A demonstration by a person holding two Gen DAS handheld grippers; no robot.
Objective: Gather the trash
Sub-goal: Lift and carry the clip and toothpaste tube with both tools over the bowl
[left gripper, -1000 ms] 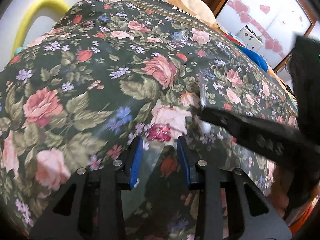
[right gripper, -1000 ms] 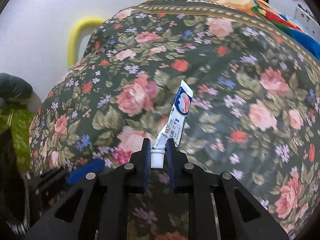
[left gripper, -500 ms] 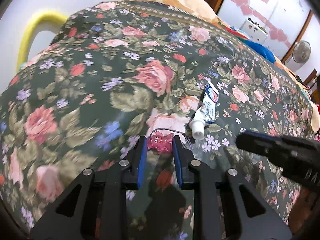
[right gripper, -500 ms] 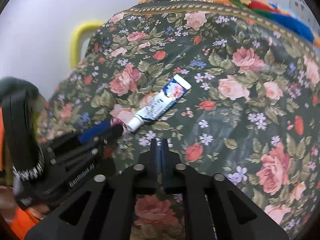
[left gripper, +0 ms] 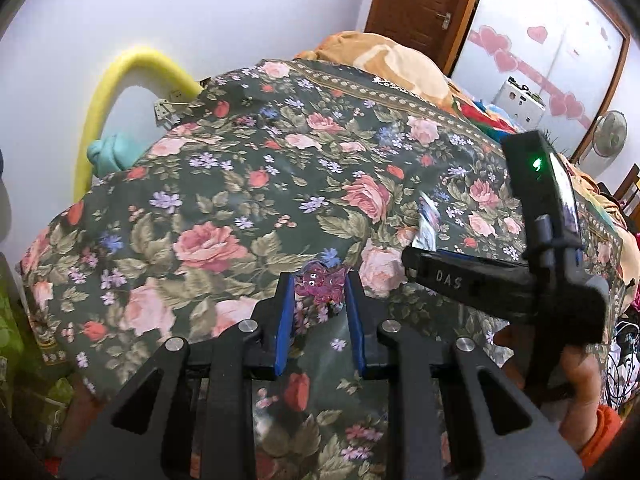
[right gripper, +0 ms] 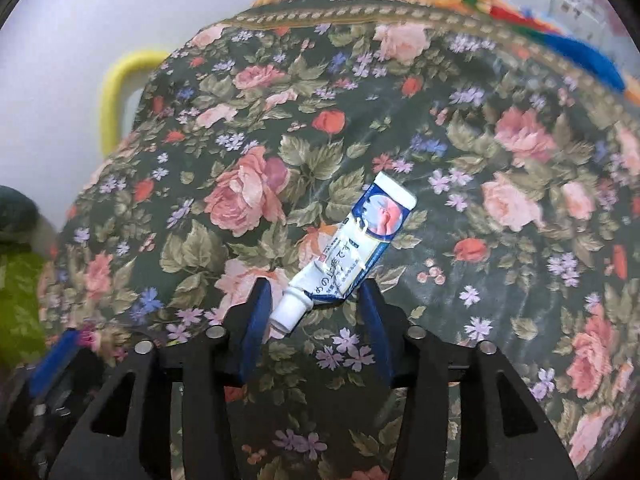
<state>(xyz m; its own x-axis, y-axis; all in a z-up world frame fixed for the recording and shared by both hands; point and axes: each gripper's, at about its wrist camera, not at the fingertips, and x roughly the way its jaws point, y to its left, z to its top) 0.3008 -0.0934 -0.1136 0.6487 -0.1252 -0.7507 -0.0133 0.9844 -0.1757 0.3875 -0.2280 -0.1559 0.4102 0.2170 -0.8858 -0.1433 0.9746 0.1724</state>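
Note:
A white and blue squeezed tube (right gripper: 360, 240) lies slantwise on the dark floral bedspread (right gripper: 480, 140). My right gripper (right gripper: 314, 312) is open, with the tube's white cap end between its blue pads and the pads not pressing on it. The left wrist view shows that gripper (left gripper: 416, 260) from the side, with the blurred tube (left gripper: 429, 220) just beyond its tip. My left gripper (left gripper: 318, 292) is shut on a small translucent pink plastic piece (left gripper: 320, 280), held a little above the bedspread (left gripper: 240, 200).
A yellow foam arch (left gripper: 120, 80) and a teal cloth (left gripper: 106, 156) sit at the bed's far left edge. An orange blanket (left gripper: 392, 56) lies at the far end before a brown door (left gripper: 420, 0). A hand (left gripper: 576, 380) holds the right gripper; green cloth (right gripper: 20, 292) lies left.
The left gripper closed on the pink piece and rose off the bed with it. The right gripper let the tube down, shut empty, and now stands open around the tube's cap end.

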